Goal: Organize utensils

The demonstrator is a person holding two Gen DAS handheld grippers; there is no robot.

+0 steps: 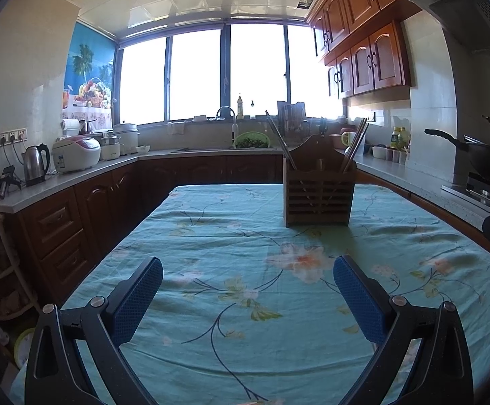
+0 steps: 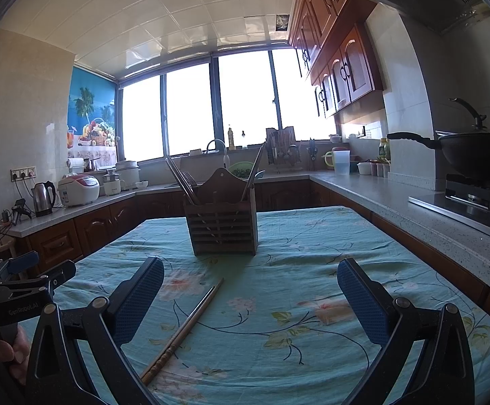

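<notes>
Kettle [image 1: 35,164], rice cooker [image 1: 76,153] on counter; wok [image 2: 478,155] (black) on stove.

Each camera sits low behind its own tongs and looks along them, over the table [image 1: 211,236] toward the window [image 2: 191,108]. Both see the wooden holder [image 1: 319,192] ahead; the right camera is slightly closer to it.

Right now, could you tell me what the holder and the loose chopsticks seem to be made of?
The holder looks like dark stained wood: brown, matte, with slats cut across its front. The chopsticks on the tablecloth look like brown wood or bamboo, with turned grooves near the thick end.
</notes>
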